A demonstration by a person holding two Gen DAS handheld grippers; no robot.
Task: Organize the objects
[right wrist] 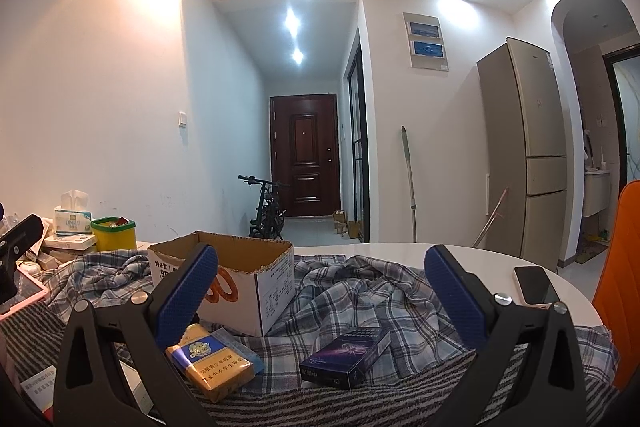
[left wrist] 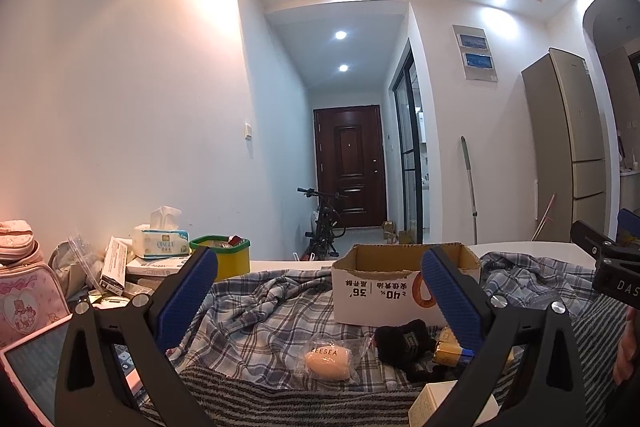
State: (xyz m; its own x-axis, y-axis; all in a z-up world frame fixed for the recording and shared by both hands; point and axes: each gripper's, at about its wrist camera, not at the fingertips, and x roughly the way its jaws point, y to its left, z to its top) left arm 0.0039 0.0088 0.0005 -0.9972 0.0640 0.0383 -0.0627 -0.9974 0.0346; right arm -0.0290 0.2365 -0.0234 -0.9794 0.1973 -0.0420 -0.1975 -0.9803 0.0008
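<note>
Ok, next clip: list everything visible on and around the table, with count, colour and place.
cardboard box: 1, white and brown, open, on the cloth mid-table
plaid cloth: 1, blue-grey, spread over the table
striped cloth: 1, grey, nearest edge
yellow cigarette pack: 1, yellow and blue, in front of the box
purple cigarette pack: 1, dark purple, right of the yellow one
sponge packet: 1, peach, on the cloth
black pouch: 1, beside the sponge
phone: 1, dark screen, right table edge
tissue pack: 1, white, far left
yellow bin: 1, green-rimmed, beside the tissues
left tool: black with blue pads, open, empty
right tool: same, open, empty
</note>
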